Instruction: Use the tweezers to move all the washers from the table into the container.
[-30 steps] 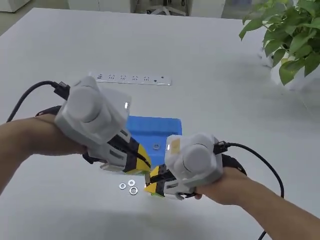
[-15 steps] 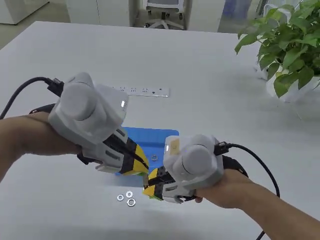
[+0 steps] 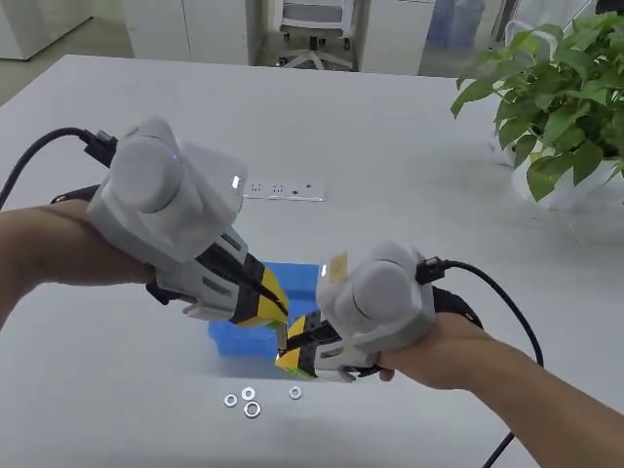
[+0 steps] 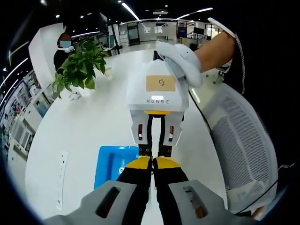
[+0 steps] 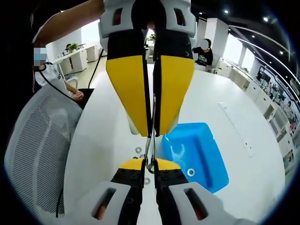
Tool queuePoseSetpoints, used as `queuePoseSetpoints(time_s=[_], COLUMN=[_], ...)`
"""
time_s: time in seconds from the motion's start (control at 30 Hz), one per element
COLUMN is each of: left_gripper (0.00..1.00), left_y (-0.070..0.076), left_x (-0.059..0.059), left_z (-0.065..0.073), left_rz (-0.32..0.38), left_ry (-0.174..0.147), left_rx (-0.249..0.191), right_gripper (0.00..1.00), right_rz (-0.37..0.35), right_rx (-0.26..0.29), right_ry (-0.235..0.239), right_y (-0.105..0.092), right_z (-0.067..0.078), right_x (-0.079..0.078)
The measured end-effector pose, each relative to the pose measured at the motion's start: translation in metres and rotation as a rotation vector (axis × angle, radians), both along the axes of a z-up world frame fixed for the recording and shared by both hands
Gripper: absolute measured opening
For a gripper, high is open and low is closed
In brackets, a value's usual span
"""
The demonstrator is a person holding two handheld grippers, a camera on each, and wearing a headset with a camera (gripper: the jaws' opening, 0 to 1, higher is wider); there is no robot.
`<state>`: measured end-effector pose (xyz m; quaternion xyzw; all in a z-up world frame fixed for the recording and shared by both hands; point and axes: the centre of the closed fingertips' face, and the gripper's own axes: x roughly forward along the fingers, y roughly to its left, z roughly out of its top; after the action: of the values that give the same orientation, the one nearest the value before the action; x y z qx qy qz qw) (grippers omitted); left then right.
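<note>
- Left gripper (image 3: pixel 266 300), in our left hand, has its yellow-tipped jaws pressed almost together. A pair of thin metal tweezers (image 5: pixel 150 140) runs along the narrow slit between them, so we judge it clamped on the tool.
- Right gripper (image 3: pixel 291 359) meets it nose to nose, its tips just beneath the left one's. Its jaws are likewise drawn in on the far end of the tweezers and seem to pinch it. We cannot tell which end is the pointed one.
- We read this tip-to-tip pose as a handover or a re-grip. The tool has to sit squarely in one gripper, points free, before any picking can start.
- A rectangular blue plastic container (image 5: pixel 204 145) lies on the table just beyond the meeting jaws, partly under the left gripper in the head view. One small silver washer (image 5: pixel 191 172) already rests inside it.
- Four flat silver metal washers (image 3: pixel 252 409) lie on the white tabletop (image 3: pixel 409 146) just below the right gripper's tips, on our side of the container. Three are bunched together and one sits a little apart. They are near the container, so each carry should be short.
- A white power strip (image 3: pixel 283 190) lies beyond the left gripper, and a leafy green potted plant (image 3: pixel 556 97) stands well off on the right gripper's side.
- With one washer in and four out, we judge the task to be at an early stage.
</note>
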<state>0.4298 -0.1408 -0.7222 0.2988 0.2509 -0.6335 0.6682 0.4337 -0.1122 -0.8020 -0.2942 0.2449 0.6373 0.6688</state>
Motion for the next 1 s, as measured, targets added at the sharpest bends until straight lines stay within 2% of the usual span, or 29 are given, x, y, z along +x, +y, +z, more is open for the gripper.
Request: queuePoseSetpoints(time_s=[0.4, 0.67, 1.0], left_gripper=[0.06, 0.06, 0.06], left_y=[-0.001, -0.001, 0.004], left_x=[0.023, 0.038, 0.057], left_z=[0.007, 0.002, -0.009], left_rz=[-0.004, -0.001, 0.018], left_ry=[-0.02, -0.027, -0.028], left_rx=[0.001, -0.001, 0.005], right_gripper=[0.09, 0.09, 0.09], right_rz=[-0.004, -0.004, -0.008], right_rx=[0.005, 0.014, 0.013], right_ry=[-0.018, -0.019, -0.017], right_y=[0.0, 0.001, 0.006], right_z=[0.007, 0.004, -0.008], right_x=[0.025, 0.04, 0.06])
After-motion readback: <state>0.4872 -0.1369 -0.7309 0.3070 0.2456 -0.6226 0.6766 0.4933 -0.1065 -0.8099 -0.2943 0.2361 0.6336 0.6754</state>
